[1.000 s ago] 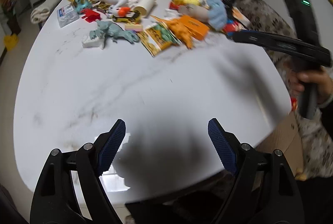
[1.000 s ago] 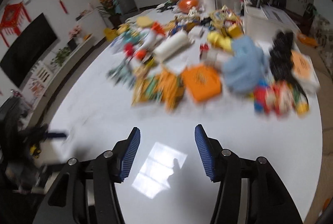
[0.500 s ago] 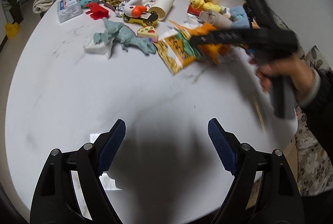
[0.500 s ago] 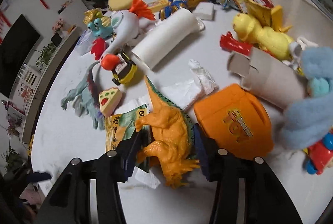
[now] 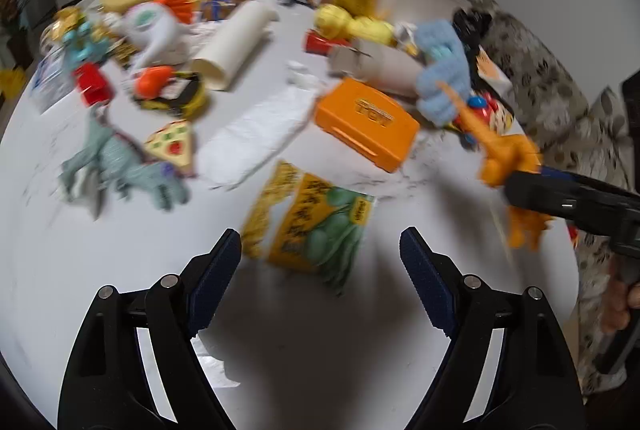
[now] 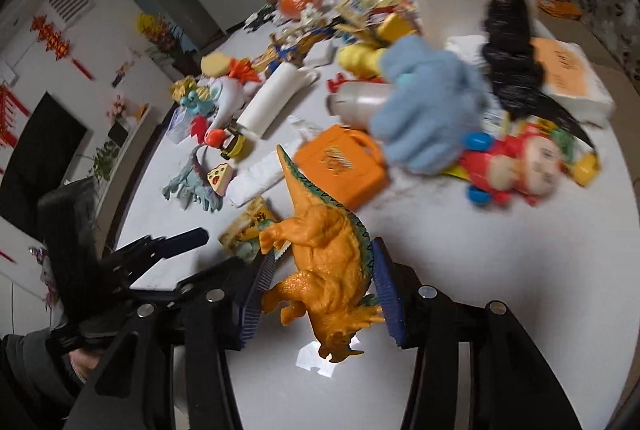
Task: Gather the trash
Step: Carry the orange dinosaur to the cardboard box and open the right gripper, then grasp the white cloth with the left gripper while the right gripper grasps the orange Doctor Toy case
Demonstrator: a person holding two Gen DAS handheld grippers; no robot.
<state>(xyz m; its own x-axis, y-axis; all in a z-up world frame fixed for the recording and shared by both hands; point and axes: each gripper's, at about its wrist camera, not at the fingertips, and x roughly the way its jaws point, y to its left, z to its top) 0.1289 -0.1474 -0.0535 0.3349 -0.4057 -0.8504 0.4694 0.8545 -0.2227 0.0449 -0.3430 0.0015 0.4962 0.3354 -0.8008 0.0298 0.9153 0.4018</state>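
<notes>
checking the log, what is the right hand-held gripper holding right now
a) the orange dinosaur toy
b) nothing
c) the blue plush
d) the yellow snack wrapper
a: in the right wrist view the right hand-held gripper is closed on the orange dinosaur toy, lifted off the table, while the yellow snack wrapper lies flat.
</notes>
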